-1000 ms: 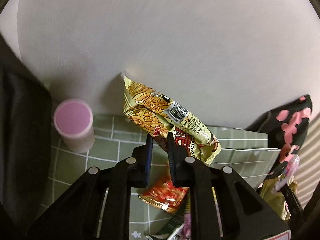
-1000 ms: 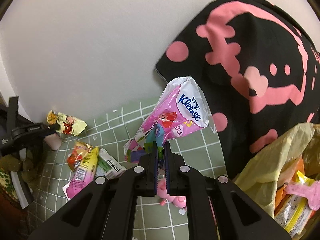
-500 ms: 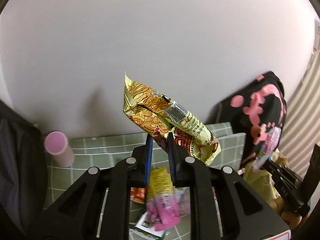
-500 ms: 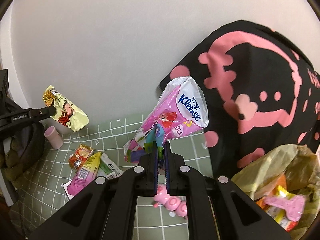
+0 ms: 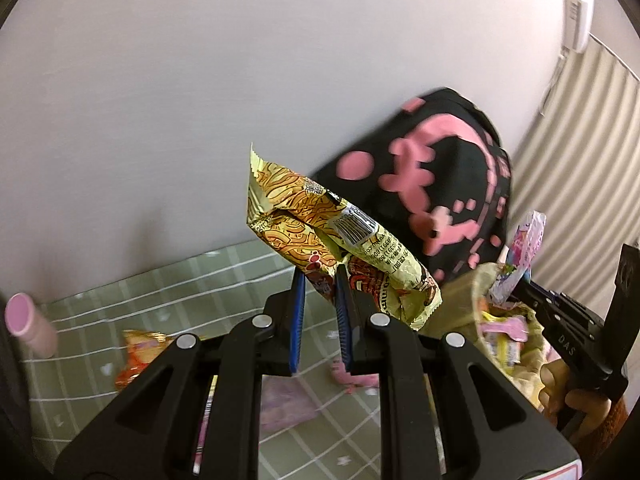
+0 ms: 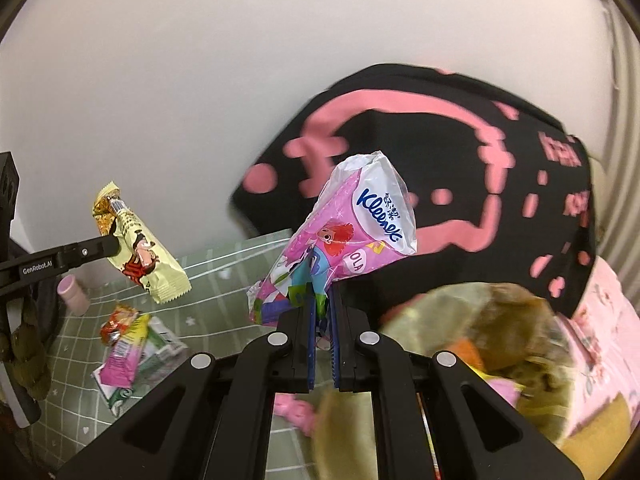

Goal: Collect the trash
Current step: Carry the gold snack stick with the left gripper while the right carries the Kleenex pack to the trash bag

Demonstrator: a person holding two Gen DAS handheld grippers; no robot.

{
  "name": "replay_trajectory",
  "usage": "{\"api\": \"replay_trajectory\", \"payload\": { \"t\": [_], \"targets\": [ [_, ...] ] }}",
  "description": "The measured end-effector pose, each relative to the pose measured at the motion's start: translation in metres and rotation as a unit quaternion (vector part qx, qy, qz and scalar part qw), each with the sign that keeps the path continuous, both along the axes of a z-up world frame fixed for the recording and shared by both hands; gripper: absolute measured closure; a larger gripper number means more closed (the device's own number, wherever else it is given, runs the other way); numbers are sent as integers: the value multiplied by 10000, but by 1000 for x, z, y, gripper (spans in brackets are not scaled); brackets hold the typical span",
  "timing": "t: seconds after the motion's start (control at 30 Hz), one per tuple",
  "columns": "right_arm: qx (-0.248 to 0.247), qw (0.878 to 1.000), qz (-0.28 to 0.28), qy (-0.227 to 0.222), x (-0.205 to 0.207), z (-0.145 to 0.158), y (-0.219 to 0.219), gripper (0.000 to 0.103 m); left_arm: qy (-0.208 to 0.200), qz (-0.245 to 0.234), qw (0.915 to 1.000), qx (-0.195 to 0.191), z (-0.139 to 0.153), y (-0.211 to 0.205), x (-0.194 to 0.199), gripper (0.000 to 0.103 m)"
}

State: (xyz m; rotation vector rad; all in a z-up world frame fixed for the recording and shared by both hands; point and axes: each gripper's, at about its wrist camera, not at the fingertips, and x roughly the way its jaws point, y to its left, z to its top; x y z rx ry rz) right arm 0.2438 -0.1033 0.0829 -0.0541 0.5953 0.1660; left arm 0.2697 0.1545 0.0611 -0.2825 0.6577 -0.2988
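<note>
My left gripper (image 5: 320, 280) is shut on a yellow noodle-snack wrapper (image 5: 320, 220) that sticks up above its blue pads; the same wrapper (image 6: 140, 252) shows in the right wrist view, held aloft at the left. My right gripper (image 6: 322, 300) is shut on a pink Kleenex tissue pack (image 6: 352, 232), just left of the rim of a yellowish trash bag (image 6: 480, 320) holding wrappers. In the left wrist view that bag (image 5: 500, 320) is at the right, with the tissue pack (image 5: 524, 248) above it.
Several loose wrappers (image 6: 128, 344) lie on the green checked mat (image 6: 224, 288), with a pink toy (image 6: 296, 408) near my right gripper. A pink cylinder (image 5: 28, 324) stands by the wall. A black cushion with pink print (image 6: 440, 168) leans behind the bag.
Both grippers rose and swung right toward the trash bag, each keeping its wrapper. The bag and cushion now fill more of both views; the pink cylinder slid to the left edge.
</note>
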Motion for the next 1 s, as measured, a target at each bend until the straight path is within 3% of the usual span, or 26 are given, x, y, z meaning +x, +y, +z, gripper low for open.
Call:
{"api": "replay_trajectory", "payload": {
  "t": [0.43,0.6,1.0],
  "targets": [
    [49,9934,-1109,-297,-45,28,-106,96,-182,-869,9960,-70,19,-78,0,89],
    [215,9915,-1282,89,-52,9,-133,96,-132,-1225,9924,-32,17,-109,-1,89],
    [413,9900,-1001,908,-33,-43,-123,95,-27,-1519,9883,153,11,-138,-2,89]
  ]
}}
